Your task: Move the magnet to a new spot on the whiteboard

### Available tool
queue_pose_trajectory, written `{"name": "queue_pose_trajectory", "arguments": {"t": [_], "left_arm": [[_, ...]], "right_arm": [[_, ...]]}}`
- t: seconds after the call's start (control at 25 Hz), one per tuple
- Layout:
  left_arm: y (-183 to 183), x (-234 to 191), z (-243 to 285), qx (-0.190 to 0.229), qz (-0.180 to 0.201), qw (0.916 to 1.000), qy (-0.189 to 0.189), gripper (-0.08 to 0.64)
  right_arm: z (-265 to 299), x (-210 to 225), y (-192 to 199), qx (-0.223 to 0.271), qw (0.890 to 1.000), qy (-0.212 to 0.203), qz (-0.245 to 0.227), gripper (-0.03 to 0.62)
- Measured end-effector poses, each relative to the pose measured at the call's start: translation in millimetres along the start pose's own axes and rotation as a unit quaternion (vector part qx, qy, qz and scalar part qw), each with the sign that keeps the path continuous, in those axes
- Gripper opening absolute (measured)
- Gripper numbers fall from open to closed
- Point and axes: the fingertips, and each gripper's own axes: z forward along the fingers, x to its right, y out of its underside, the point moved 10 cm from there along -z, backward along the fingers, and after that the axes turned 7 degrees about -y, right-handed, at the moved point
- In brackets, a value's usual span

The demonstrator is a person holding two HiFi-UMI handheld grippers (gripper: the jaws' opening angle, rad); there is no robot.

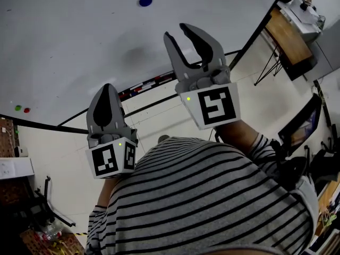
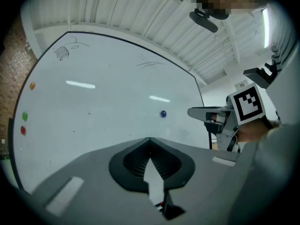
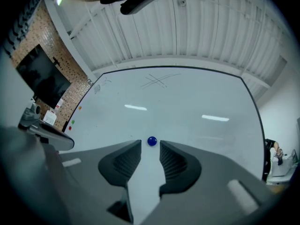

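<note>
A round blue magnet (image 1: 145, 1) sticks to the whiteboard (image 1: 64, 41), apart from both grippers. In the right gripper view the blue magnet (image 3: 152, 141) lies just beyond the tips of my right gripper (image 3: 150, 147), in line with the gap; the jaws stand open with nothing between them. From the head view the right gripper (image 1: 178, 32) points up at the board below the magnet. My left gripper (image 1: 108, 87) is lower and to the left, shut and empty. In the left gripper view its jaws (image 2: 150, 139) meet, and the magnet (image 2: 163, 113) shows ahead to the right.
A red magnet (image 1: 26, 110) and a green magnet (image 1: 18, 108) sit at the board's left edge, with an orange magnet (image 2: 32, 86) above them. Markers lie in the tray (image 1: 143, 85) under the board. A desk (image 1: 289, 36) and a monitor (image 1: 300, 124) stand to the right.
</note>
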Motion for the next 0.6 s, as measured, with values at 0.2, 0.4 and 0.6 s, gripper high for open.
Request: {"name": "queue_pose_trajectory", "arguments": {"t": [0.2, 0.4, 0.6], "left_arm": [[4.2, 50.1, -55.2, -0.006, 0.004, 1.0000, -0.004, 0.015], [-0.7, 100.5, -117.5, -0.002, 0.006, 0.9998, -0.020, 0.015], [-1.5, 131.8, -170.0, -0.005, 0.002, 0.9992, -0.040, 0.015]], "right_arm": [[-72.3, -6.1, -4.4, -0.019, 0.999, -0.029, 0.023, 0.104], [-143.0, -11.5, -19.4, -0.022, 0.996, -0.062, 0.059, 0.071], [-204.5, -26.1, -26.4, -0.043, 0.992, -0.089, 0.079, 0.007]]}}
